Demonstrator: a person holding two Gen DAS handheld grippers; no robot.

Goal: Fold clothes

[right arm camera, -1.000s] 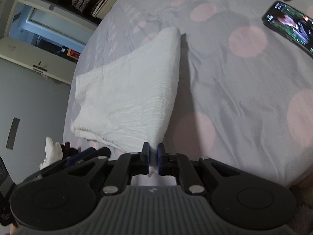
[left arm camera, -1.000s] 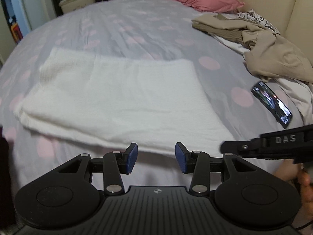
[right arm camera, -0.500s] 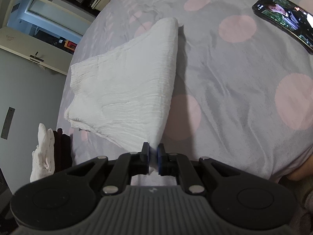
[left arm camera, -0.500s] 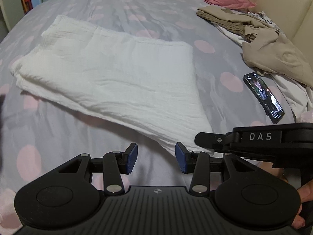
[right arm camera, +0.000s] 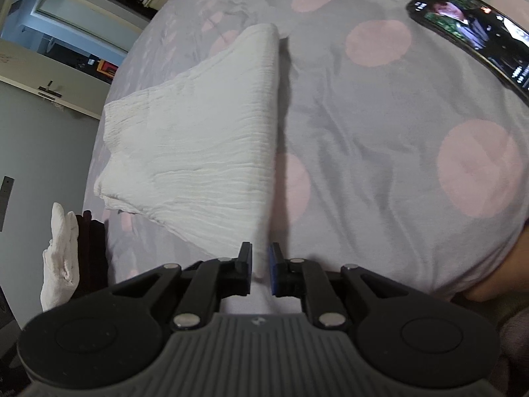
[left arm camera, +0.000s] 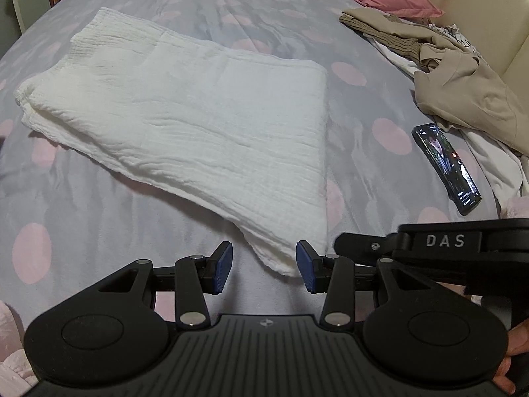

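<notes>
With the white garment lying doubled on the bed, the right gripper has its fingers narrowly parted around the near corner, barely pinching if at all, while the left gripper hovers spread just beside it, so either the next fold or a release could follow.

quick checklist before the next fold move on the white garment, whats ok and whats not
1. Right gripper has the white garment corner between its fingers: cannot tell if pinched, a slight gap shows either side.
2. Left gripper free and open: ok, nothing between its fingers.
3. Near corner sits ahead of the left gripper, ready to grab: ok.
4. Garment lying flat, folded in layers: ok, only light wrinkles.
5. Phone clear of the garment: ok, bare bedspread between them.
6. Beige clothes pile clear of the garment: ok.
</notes>
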